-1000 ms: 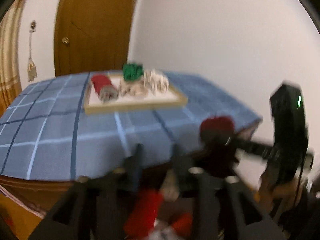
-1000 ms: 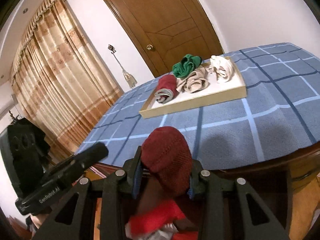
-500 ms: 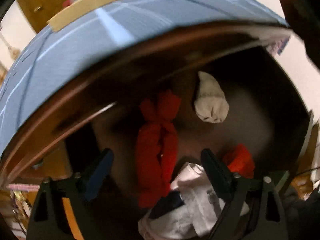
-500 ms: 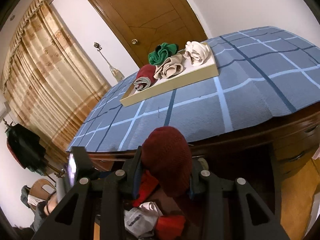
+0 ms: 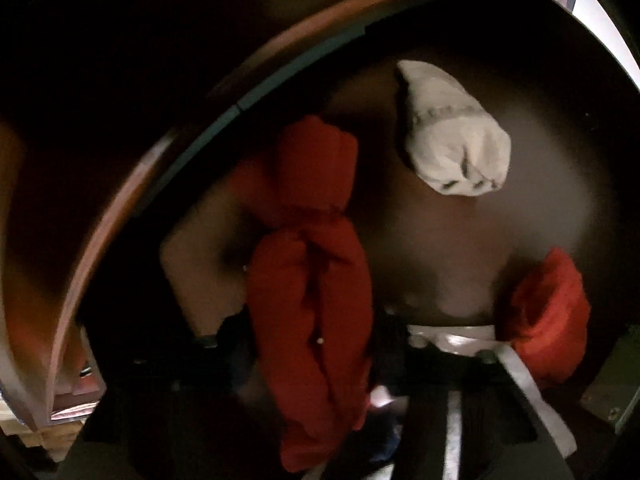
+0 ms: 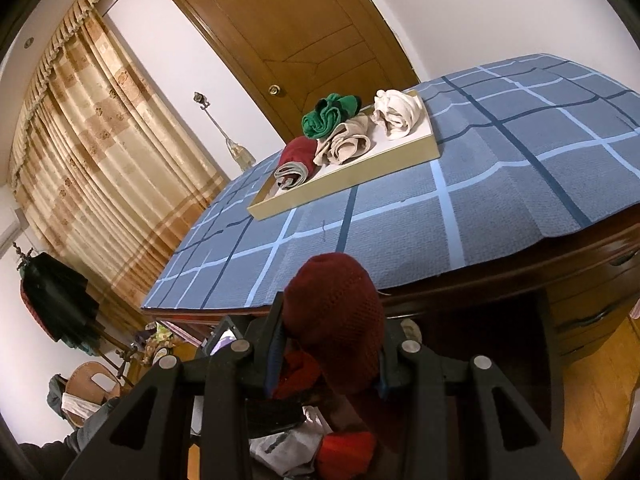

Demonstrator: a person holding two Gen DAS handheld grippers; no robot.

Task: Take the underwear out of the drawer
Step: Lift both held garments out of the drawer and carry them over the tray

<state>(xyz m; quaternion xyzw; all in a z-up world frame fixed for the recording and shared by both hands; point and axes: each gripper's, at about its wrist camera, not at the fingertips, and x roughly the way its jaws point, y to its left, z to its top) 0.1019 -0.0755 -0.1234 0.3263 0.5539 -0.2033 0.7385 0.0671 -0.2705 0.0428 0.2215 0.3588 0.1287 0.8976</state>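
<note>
The left gripper (image 5: 312,344) points down into the dark drawer (image 5: 440,260), its jaws closing around a long red roll of underwear (image 5: 308,312) that lies between them; whether the pads press it yet cannot be told. A white roll (image 5: 452,136) lies apart toward the back, and a second red bundle (image 5: 548,320) sits at the right beside white cloth (image 5: 460,338). The right gripper (image 6: 332,348) — held above the drawer — pinches a dark red knitted roll (image 6: 336,320). Ahead, on the blue checked tablecloth (image 6: 500,184), a shallow tray (image 6: 360,184) holds green (image 6: 328,114), beige (image 6: 348,142), white and maroon rolls. A wooden door (image 6: 296,28) and curtain (image 6: 92,132) stand behind.
</note>
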